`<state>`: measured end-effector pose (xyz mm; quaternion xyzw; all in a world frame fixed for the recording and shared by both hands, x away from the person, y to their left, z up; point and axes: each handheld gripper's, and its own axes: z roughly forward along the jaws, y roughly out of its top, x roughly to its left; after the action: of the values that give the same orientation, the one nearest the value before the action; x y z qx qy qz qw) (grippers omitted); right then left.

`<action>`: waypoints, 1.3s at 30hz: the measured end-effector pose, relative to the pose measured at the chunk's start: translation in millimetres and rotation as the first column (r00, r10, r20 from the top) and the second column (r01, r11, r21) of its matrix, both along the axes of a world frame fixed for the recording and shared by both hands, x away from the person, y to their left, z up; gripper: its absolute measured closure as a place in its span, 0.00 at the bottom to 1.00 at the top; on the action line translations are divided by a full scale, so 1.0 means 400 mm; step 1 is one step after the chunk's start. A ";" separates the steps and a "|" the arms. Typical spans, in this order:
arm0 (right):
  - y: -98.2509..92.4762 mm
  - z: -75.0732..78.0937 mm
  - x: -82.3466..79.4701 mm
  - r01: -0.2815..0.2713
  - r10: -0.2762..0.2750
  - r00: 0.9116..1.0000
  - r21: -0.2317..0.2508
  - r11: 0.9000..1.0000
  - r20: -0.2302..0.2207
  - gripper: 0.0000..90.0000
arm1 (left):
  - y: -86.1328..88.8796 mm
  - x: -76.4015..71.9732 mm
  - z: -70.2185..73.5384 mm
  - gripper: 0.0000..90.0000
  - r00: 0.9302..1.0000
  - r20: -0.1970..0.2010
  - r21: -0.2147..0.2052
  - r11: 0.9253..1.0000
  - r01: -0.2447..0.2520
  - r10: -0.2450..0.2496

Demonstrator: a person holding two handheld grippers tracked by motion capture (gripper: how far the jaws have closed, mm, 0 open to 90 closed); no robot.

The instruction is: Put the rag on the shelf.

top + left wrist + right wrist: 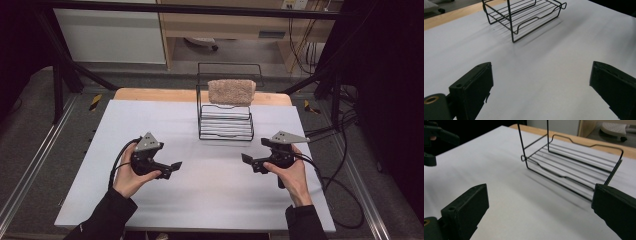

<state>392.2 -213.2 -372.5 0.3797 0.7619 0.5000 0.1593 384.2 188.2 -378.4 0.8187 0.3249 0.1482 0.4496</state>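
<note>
A black two-tier wire rack (225,127) stands at the middle back of the white table (210,205). A tan, fuzzy folded cloth (231,91) lies on its upper tier. My left gripper (171,167) is held low over the table, left of centre, pointing right; in the left gripper view my left gripper (540,67) is open over bare tabletop, with the rack (510,25) ahead. My right gripper (248,160) is on the right and points left; in the right gripper view my right gripper (540,188) is open with nothing between its jaws, the rack (574,167) beyond.
A wooden strip (150,94) borders the table's far edge. Black cables (345,195) trail off the right side onto the floor. Dark frame posts (57,85) stand at both back corners. The left gripper (434,137) appears at the top left of the right gripper view.
</note>
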 end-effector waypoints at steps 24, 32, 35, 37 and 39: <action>-0.090 -0.182 -0.067 0.008 -0.016 0.995 -0.081 0.997 -0.102 0.01 | 0.168 -0.081 -0.126 0.07 0.999 -0.018 0.003 0.999 -0.049 0.049; -0.120 -0.206 -0.086 0.004 -0.015 0.993 -0.091 0.996 -0.119 0.01 | 0.200 -0.092 -0.157 0.07 0.998 -0.027 0.014 0.999 -0.051 0.052; -0.124 -0.208 -0.091 -0.004 -0.008 0.992 -0.095 0.996 -0.123 0.01 | 0.210 -0.096 -0.163 0.07 0.998 -0.030 0.006 0.998 -0.062 0.063; -0.128 -0.210 -0.097 -0.006 -0.006 0.992 -0.094 0.996 -0.123 0.01 | 0.214 -0.096 -0.166 0.07 0.997 -0.031 0.008 0.998 -0.065 0.065; -0.132 -0.213 -0.102 -0.010 -0.002 0.992 -0.095 0.995 -0.124 0.01 | 0.217 -0.096 -0.170 0.07 0.997 -0.034 0.009 0.998 -0.066 0.067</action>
<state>351.3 -266.0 -457.6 0.4005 0.7940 0.4389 0.1284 345.8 274.9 -446.3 0.8117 0.3590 0.1503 0.4354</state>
